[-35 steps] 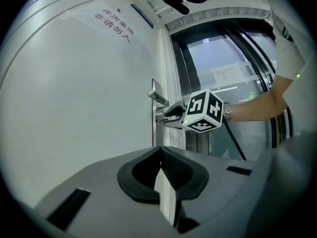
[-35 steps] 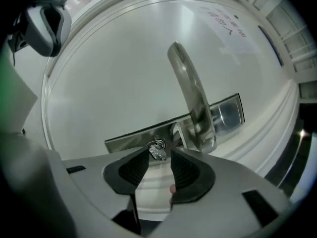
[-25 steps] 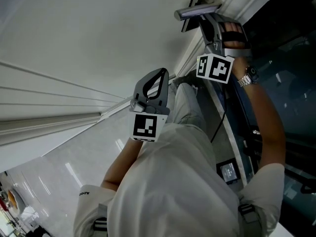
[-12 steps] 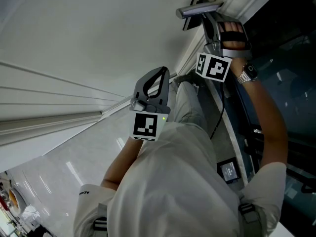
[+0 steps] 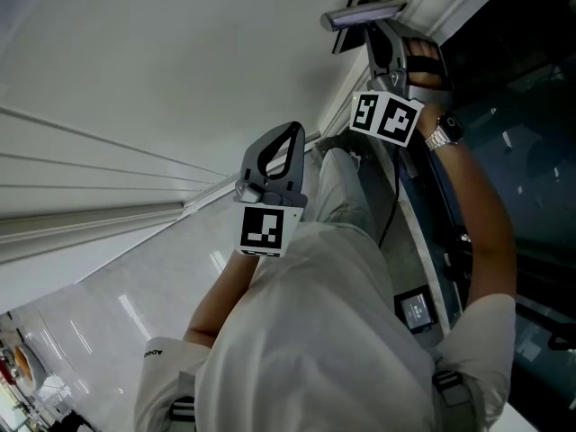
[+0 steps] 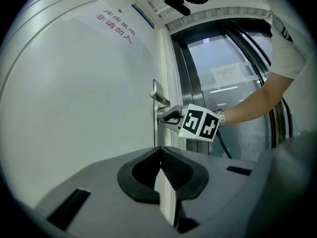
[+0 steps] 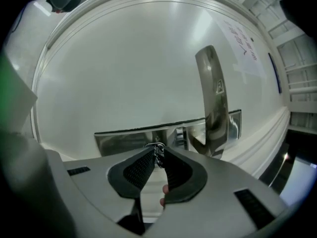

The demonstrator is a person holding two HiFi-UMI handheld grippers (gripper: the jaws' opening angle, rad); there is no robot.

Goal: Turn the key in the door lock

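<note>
Silvery key [image 7: 158, 153] with a small ring [image 7: 155, 146] sits in the lock of a white door [image 7: 124, 58]. It stands out from the brushed steel lock plate [image 7: 126, 140], just beside the base of the lever door handle [image 7: 213, 93].

The right gripper [image 7: 158, 158] is at the key. Its ribbed black pads [image 7: 136, 171] are closing, with the key pinched between their tips while the ring hangs just past them.

In the head view the right hand [image 5: 423, 67] is wrapped round that gripper's grip close under the handle. The arm reaches out nearly straight toward the door's edge, a metal wristwatch [image 5: 444, 131] on the wrist. The right gripper's marker cube [image 5: 385, 117] sits between wrist and door and is tilted. The gripper points level at the lock plate.

The left gripper [image 6: 159, 153] is held well back from the door, in front of the person's chest, on a bent forearm. Its marker cube [image 5: 263, 229] faces the head camera. It also points level toward the door. Its jaws meet at the tips with nothing between them.

In the left gripper view the right gripper reaches in from the right to just under the handle. A dark-framed glass panel [image 6: 233, 73] stands beside the door frame, and red characters [image 6: 115, 24] are printed high on the door.
</note>
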